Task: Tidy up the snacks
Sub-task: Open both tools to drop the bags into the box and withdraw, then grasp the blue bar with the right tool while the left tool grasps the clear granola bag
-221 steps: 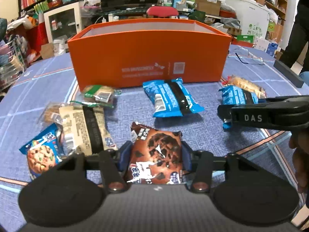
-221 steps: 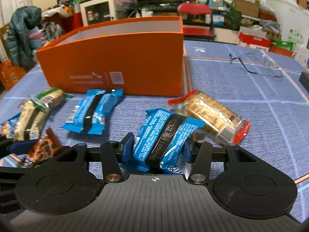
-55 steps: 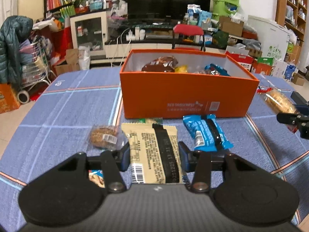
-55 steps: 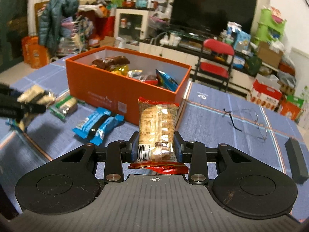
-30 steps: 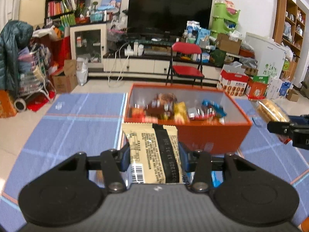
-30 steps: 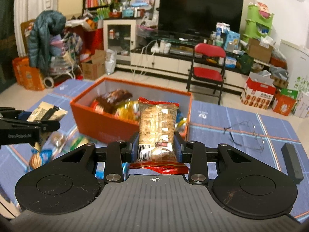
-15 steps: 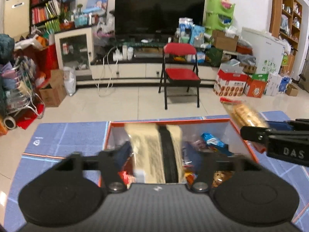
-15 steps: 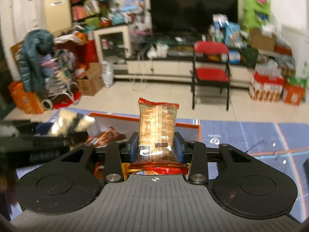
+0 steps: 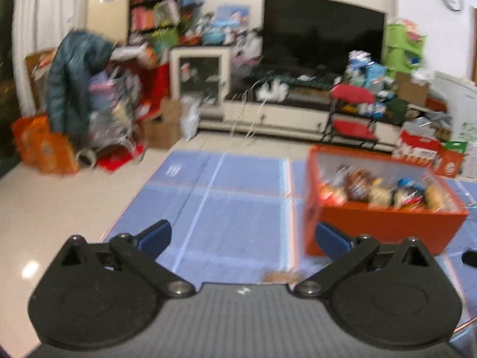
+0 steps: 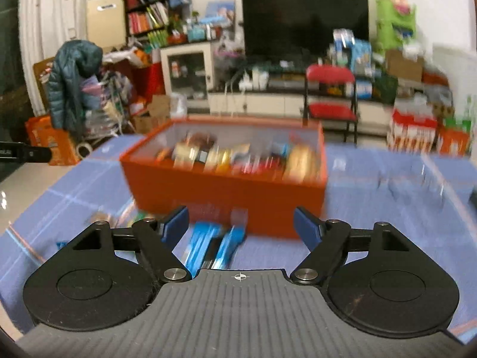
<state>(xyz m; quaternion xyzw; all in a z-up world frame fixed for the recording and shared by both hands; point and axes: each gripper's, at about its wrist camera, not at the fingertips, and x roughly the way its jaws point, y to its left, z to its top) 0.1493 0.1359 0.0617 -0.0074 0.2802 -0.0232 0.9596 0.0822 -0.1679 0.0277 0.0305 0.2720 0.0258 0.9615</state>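
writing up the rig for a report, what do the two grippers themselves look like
Both look alike. The left gripper and right gripper each have a dark grey ribbed body, two round black discs at the sides, black linkage arms with silver pivot pins, and blue fingertip pads. A small white crosshair mark sits at the centre of the right body. No cables or sleeves show.

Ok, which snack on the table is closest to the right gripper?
The blue wrapper with a dark stripe, lying on the tablecloth right before the open right gripper. Other loose snacks sit farther left; the rest are inside the orange box.
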